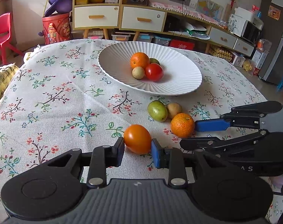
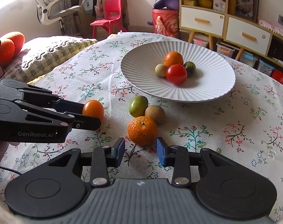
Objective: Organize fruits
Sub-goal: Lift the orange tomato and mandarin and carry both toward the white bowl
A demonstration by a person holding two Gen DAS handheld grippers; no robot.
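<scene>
My left gripper (image 1: 137,148) is shut on an orange tomato (image 1: 137,138), which rests on the floral tablecloth; it also shows in the right wrist view (image 2: 93,109). My right gripper (image 2: 140,150) is open, its pads just short of a tangerine (image 2: 142,130) on the cloth. A green fruit (image 2: 138,106) and a small brown fruit (image 2: 155,114) lie just behind the tangerine. A white ribbed plate (image 2: 212,89) farther back holds a tangerine (image 2: 173,58), a red tomato (image 2: 176,73), a pale round fruit (image 2: 160,70) and a dark green fruit (image 2: 190,66).
A quilted cushion (image 2: 48,56) lies at the table's left edge. Cabinets with drawers (image 1: 122,16), a red chair (image 2: 109,16) and a red bucket (image 1: 56,28) stand beyond the table. The table edge curves round the far side behind the plate.
</scene>
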